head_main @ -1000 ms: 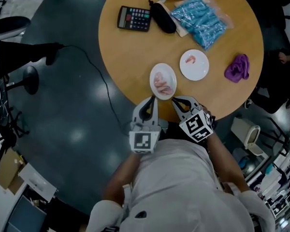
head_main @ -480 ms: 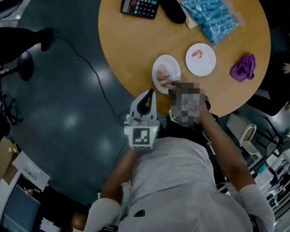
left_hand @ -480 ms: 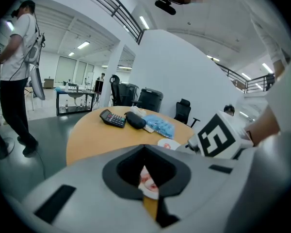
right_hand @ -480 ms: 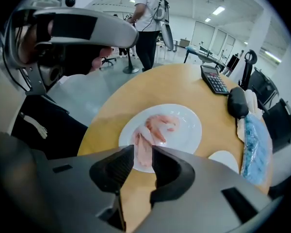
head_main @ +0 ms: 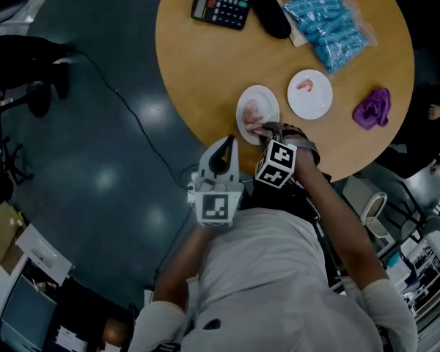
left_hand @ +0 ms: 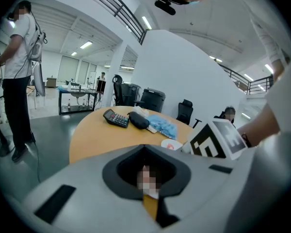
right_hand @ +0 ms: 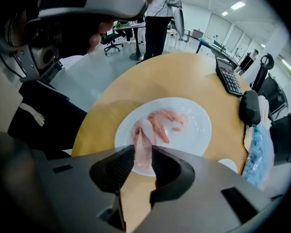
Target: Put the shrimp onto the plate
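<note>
Right gripper (head_main: 261, 130) points straight down over the near plate (head_main: 265, 97), fingers just opened wide and straddling a shrimp (right_hand: 141, 144) on the pile. Touching it? Hard to call. Left gripper (head_main: 229, 141) hangs at the tabletop (head_main: 205, 57) edge, fingers together, empty. Far plate (head_main: 317, 105) holds a second shrimp (head_main: 305, 86).

One bench (head_main: 198, 57) bears two white plates, a near plate (head_main: 268, 101) and a far plate (head_main: 317, 103). There is also one calculator (head_main: 221, 5), one black pouch (head_main: 270, 12), one blue bag (head_main: 334, 24) and one purple cloth (head_main: 373, 108) at four o'clock. The far plate bears one shrimp (head_main: 305, 86). The near plate's shrimp heap (head_main: 251, 116) overlaps too much to count.
</note>
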